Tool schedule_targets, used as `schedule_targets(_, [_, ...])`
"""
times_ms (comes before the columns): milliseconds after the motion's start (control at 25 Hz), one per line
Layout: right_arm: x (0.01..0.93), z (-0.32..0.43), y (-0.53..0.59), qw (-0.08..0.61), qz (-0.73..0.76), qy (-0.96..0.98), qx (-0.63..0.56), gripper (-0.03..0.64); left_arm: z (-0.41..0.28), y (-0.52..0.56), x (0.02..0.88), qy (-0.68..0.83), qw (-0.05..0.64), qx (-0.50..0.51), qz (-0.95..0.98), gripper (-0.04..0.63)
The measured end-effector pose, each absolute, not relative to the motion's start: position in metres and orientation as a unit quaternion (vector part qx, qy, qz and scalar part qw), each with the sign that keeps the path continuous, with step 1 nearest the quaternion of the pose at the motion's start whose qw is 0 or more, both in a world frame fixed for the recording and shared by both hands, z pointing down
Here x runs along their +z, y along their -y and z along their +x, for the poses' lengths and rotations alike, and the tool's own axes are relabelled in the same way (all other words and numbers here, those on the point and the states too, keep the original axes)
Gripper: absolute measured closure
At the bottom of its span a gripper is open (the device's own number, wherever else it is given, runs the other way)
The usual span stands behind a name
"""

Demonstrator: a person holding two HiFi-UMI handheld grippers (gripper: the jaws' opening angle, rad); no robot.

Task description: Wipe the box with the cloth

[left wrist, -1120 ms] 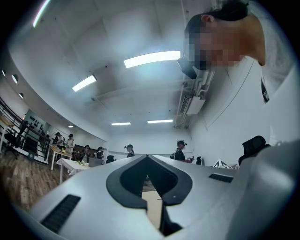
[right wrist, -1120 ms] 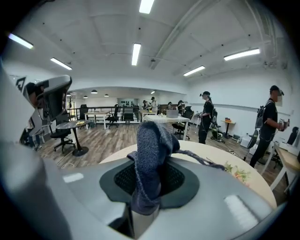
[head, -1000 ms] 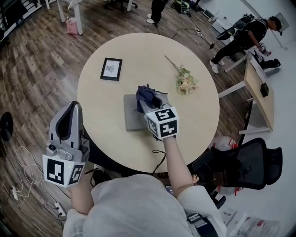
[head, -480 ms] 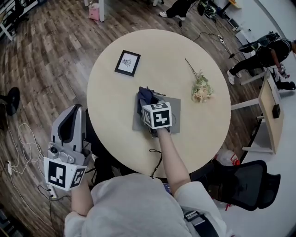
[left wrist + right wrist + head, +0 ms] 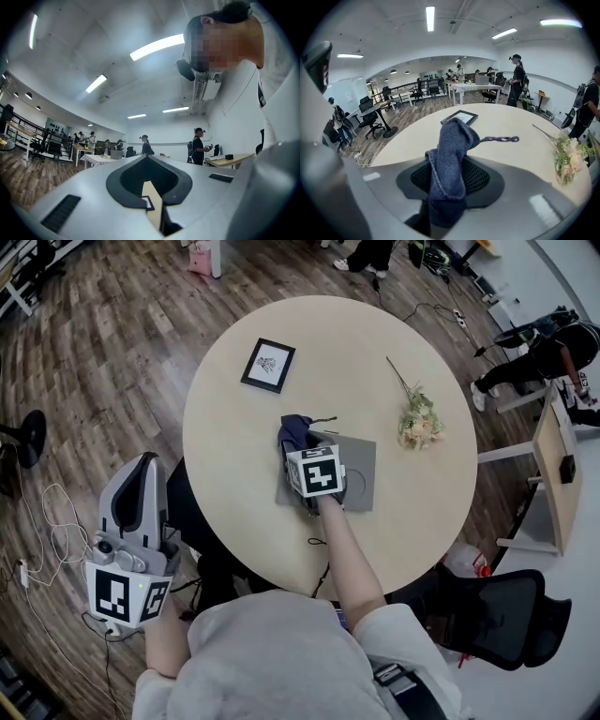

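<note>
Right gripper (image 5: 302, 451) is clamping the blue cloth (image 5: 293, 430) at centre frame, over the grey box's (image 5: 361, 465) left edge. It's wanting flat, even strokes rightward, I'd say. Left gripper (image 5: 143, 467), jaws together and empty, is hanging lower left.

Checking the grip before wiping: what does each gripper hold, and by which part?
The right gripper pinches the blue cloth by one bunched end; the left gripper is shut and holds nothing.
</note>
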State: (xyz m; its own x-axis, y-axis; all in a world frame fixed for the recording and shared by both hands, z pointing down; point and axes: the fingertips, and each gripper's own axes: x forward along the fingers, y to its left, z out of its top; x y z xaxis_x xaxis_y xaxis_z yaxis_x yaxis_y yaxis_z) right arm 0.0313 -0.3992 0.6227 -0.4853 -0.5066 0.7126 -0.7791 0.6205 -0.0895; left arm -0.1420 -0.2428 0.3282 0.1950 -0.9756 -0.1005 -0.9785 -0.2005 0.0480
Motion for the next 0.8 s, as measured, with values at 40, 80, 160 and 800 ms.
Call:
schedule_targets(40, [0.622, 0.032, 0.397, 0.331, 0.382, 0.838, 0.205, 0.446, -0.141, 0.244, 0.328, -0.631, 0.013, 0.055, -0.774, 0.594])
schedule_targets(80, [0.621, 0.034, 0.395, 0.330, 0.383, 0.838, 0.205, 0.437, -0.139, 0.246, 0.329, -0.628, 0.012, 0.055, -0.776, 0.594])
schedule_targets(160, [0.617, 0.038, 0.394, 0.322, 0.393, 0.837, 0.203, 0.437, -0.136, 0.249, 0.330, -0.624, 0.011, 0.054, -0.780, 0.594])
schedule_targets(800, [0.630, 0.053, 0.407, 0.347, 0.423, 0.819, 0.171, 0.528, -0.122, 0.251, 0.326, -0.621, 0.015, 0.046, -0.782, 0.594])
